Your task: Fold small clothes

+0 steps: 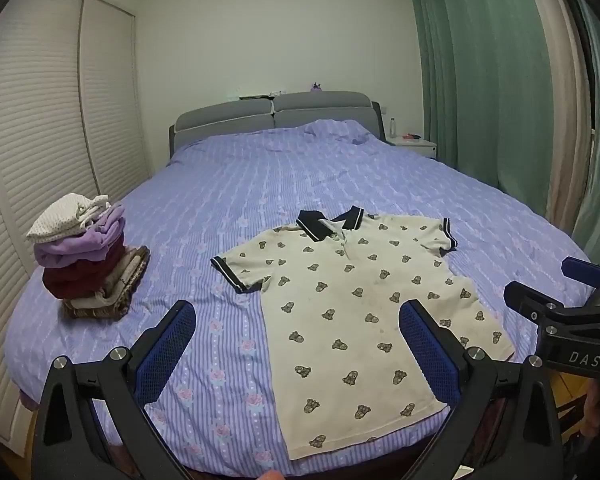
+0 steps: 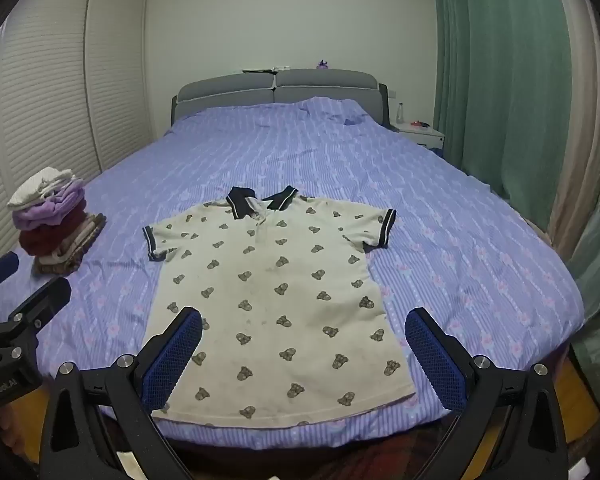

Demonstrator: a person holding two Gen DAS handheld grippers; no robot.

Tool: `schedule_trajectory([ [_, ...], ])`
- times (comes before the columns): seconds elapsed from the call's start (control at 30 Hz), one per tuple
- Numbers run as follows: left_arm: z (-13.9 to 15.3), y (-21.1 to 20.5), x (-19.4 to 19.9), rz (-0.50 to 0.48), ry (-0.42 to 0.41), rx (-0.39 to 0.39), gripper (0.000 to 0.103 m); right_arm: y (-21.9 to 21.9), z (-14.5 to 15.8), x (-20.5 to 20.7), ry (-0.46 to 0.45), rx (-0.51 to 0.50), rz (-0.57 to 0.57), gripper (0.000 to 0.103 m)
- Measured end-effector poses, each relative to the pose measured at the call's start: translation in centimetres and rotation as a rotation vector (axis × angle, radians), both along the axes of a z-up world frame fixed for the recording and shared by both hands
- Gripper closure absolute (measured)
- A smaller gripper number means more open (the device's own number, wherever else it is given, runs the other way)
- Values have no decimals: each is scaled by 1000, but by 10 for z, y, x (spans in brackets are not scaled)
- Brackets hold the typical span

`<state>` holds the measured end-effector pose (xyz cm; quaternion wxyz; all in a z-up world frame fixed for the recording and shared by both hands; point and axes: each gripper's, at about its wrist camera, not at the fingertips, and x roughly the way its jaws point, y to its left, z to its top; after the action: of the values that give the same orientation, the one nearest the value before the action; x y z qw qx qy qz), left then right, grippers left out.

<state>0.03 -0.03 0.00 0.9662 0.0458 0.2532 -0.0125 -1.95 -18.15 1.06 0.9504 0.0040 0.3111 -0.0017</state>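
Note:
A cream polo shirt (image 1: 352, 312) with a brown bear print and a dark collar lies flat, front up, on the bed near its foot; it also shows in the right wrist view (image 2: 276, 300). My left gripper (image 1: 296, 316) is open and empty, held above the shirt's lower left hem. My right gripper (image 2: 302, 322) is open and empty, held above the shirt's lower half. The right gripper shows at the right edge of the left wrist view (image 1: 540, 286); the left gripper shows at the left edge of the right wrist view (image 2: 28, 280).
A stack of folded clothes (image 1: 86, 258) sits on the bed's left side, also in the right wrist view (image 2: 54, 224). The striped purple bedspread (image 1: 300, 168) covers the bed. Louvred wardrobe doors (image 1: 40, 120) stand left, green curtains (image 1: 480, 80) right, a nightstand (image 1: 412, 145) far right.

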Motion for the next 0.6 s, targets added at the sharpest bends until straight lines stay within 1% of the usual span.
schedule_trajectory([
  [0.1,0,-1,0,-10,5,-13,0,-1,1,-1,-10,2,0,1],
  [0.13,5,0,1,-10,4,-14,0,-1,1,-1,-7,-1,0,1],
  [0.27,10,2,0,-10,20,-23,0,-1,1,-1,-7,-1,0,1],
  [0.37,7,3,5,0,25,-34,0,-2,2,-1,-7,-1,1,1],
  [0.43,3,2,2,2,12,-30,0,-1,2,-1,-9,-1,1,1],
  [0.6,1,2,1,0,11,-32,0,-1,3,-3,-12,1,4,1],
])
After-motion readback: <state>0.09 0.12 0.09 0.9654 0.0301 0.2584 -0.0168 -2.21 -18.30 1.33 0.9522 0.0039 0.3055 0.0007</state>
